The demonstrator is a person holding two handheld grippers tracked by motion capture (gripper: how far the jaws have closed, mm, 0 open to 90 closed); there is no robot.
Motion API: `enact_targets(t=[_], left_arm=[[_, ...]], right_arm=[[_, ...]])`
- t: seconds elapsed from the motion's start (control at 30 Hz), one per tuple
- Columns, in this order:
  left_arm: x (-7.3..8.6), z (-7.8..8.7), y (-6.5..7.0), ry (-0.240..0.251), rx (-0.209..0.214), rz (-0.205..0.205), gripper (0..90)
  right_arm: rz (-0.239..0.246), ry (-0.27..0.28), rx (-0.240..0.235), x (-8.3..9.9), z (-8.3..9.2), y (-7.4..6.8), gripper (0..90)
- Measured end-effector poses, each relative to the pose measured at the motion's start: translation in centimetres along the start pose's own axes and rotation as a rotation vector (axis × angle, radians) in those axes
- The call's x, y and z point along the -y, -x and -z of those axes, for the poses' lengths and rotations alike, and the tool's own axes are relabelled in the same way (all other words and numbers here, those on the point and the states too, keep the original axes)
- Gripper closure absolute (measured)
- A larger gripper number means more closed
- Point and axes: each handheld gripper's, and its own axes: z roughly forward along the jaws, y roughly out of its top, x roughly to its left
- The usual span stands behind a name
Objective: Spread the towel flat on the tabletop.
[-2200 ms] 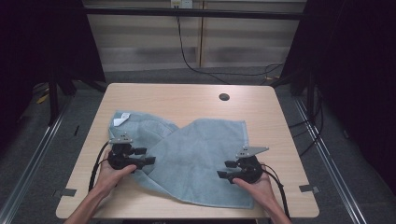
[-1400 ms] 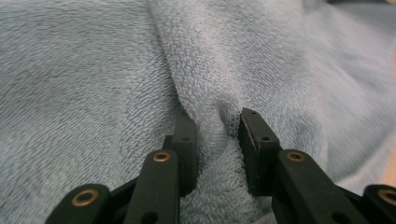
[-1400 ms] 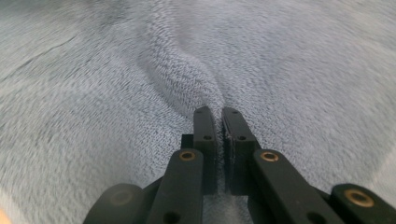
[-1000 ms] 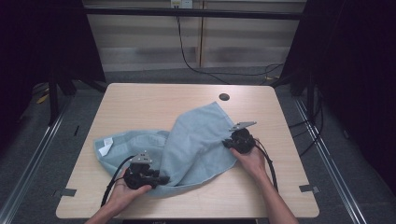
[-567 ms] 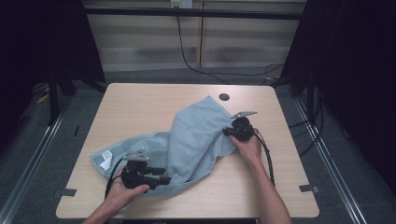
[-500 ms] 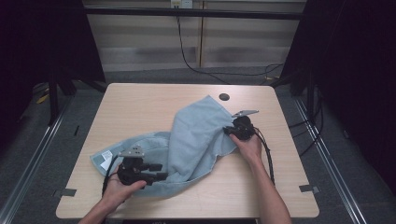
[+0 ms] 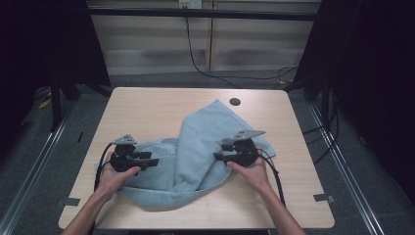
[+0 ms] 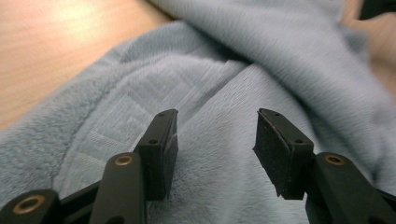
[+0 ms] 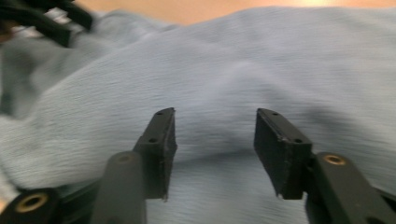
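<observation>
Left gripper [image 7: 151, 161] & right gripper [image 7: 220, 156] open, just released towel [image 7: 200, 142].

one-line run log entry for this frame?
towel: folded over, on table | left claw: open, just opening | right claw: open, just released

We see the towel [image 7: 195, 152] lying on the near half of the table [image 7: 147, 105], one fold laid over the rest and running from 6 o'clock up toward 12. At the fold's far tip, toward 1 o'clock, sits a round hole [image 7: 235, 102] in the tabletop — just beyond the cloth. The left gripper [image 7: 151, 161] rests over the towel's 9 o'clock side, the right gripper [image 7: 219, 155] at 3 o'clock, facing each other — the fold between them.
</observation>
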Motion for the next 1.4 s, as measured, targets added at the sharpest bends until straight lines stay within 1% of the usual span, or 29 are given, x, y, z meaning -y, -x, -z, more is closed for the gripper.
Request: enact_targets(t=[0.1,0.17,0.23,0.27,0.3,0.33,0.4,0.43,0.5,0.53,0.57,0.6,0.67,0.7,0.8,0.83,0.87,0.9,0.93,0.97,1.0,1.03,1.07,1.13,1.2,1.23,1.27,1.33,1.4], left_arm=[[0.2,-0.8,0.1,-0.033,-0.012,-0.022,49.8],[0.4,-1.3,0.4,-0.071,-0.028,-0.055,52.9],[0.7,-1.9,0.8,-0.114,-0.059,-0.098,64.8],[0.8,-1.9,0.9,-0.106,-0.058,-0.109,69.5],[0.8,-1.8,0.9,-0.112,-0.058,-0.106,75.9],[0.8,-1.7,0.9,-0.114,-0.055,-0.107,79.2],[1.0,-1.4,1.0,-0.115,-0.061,-0.108,81.3],[1.2,-1.3,1.1,-0.114,-0.041,-0.098,81.7],[1.4,-1.0,1.7,-0.113,-0.017,-0.103,82.1],[1.6,-0.8,2.1,-0.109,0.007,-0.095,82.1],[1.8,-0.7,2.5,-0.1,0.034,-0.094,82.1],[1.9,-0.6,3.1,-0.101,0.049,-0.102,82.1],[2.1,-0.5,4.3,-0.083,0.096,-0.091,82.1],[2.2,-0.6,4.9,-0.081,0.097,-0.107,82.6],[2.3,-1.0,6.3,-0.081,0.116,-0.11,82.7],[2.3,-1.2,6.7,-0.082,0.119,-0.115,82.7],[2.3,-1.2,6.9,-0.086,0.126,-0.117,82.7],[2.4,-1.3,7.1,-0.089,0.141,-0.101,82.7],[2.5,-1.4,7.4,-0.094,0.147,-0.101,82.7],[2.6,-1.3,7.7,-0.093,0.143,-0.105,82.7],[2.8,-1.2,8.0,-0.102,0.152,-0.098,82.7],[3.1,-1.0,8.2,-0.098,0.162,-0.085,82.7],[3.5,-0.8,8.5,-0.094,0.168,-0.077,82.7],[4.1,-0.4,9.2,-0.108,0.172,-0.087,82.5],[4.4,-0.1,9.6,-0.107,0.206,-0.065,79.0],[4.4,-0.1,9.7,-0.101,0.216,-0.067,76.6],[4.3,0.1,9.7,-0.097,0.214,-0.077,74.1],[3.9,0.5,9.2,-0.073,0.211,-0.06,69.5],[3.4,1.0,8.5,-0.041,0.207,-0.046,68.1]], right_arm=[[0.013,-0.029,-0.059,0.2,-1.6,-1.8,39.3],[0.014,-0.059,-0.076,0.4,-2.7,-2.8,35.0],[0.025,-0.089,-0.066,0.7,-3.9,-3.2,33.9],[0.026,-0.103,-0.065,0.9,-4.4,-3.4,36.8],[0.032,-0.114,-0.05,1.2,-4.8,-3.5,46.9],[0.057,-0.118,-0.025,1.3,-5.0,-3.6,57.6],[0.06,-0.117,-0.028,1.3,-4.8,-3.4,78.9],[0.063,-0.114,-0.015,1.2,-4.6,-3.2,82.8],[0.054,-0.123,0.013,1.0,-4.1,-2.5,84.9],[0.036,-0.12,0.054,1.1,-3.8,-1.4,85.6],[0.036,-0.12,0.054,1.1,-3.8,-1.4,85.6],[0.019,-0.113,0.068,1.1,-3.6,-0.7,85.9],[-0.012,-0.104,0.101,1.1,-3.3,0.6,86.3],[-0.023,-0.094,0.121,1.2,-3.2,1.2,86.4],[-0.076,-0.067,0.177,1.2,-2.7,3.2,86.4],[-0.105,-0.044,0.211,1.2,-2.4,4.5,86.4],[-0.105,-0.044,0.211,1.2,-2.4,4.5,86.4],[-0.117,-0.034,0.233,1.2,-2.2,5.1,86.4],[-0.136,-0.024,0.272,1.4,-1.7,6.2,86.4],[-0.136,-0.024,0.272,1.4,-1.7,6.2,86.4],[-0.141,-0.023,0.286,1.5,-1.5,6.9,86.4],[-0.162,-0.021,0.293,1.6,-1.2,7.4,86.4],[-0.169,-0.021,0.308,1.6,-1.0,7.8,86.4],[-0.17,-0.023,0.314,1.7,-0.6,8.4,86.4],[-0.162,-0.035,0.314,1.7,-0.7,8.3,86.2],[-0.159,-0.044,0.312,1.7,-0.9,8.1,85.9],[-0.151,-0.041,0.307,1.7,-1.0,7.9,85.5],[-0.138,-0.033,0.282,1.6,-1.0,7.7,83.9],[-0.143,-0.028,0.271,1.5,-0.7,7.4,81.5]])
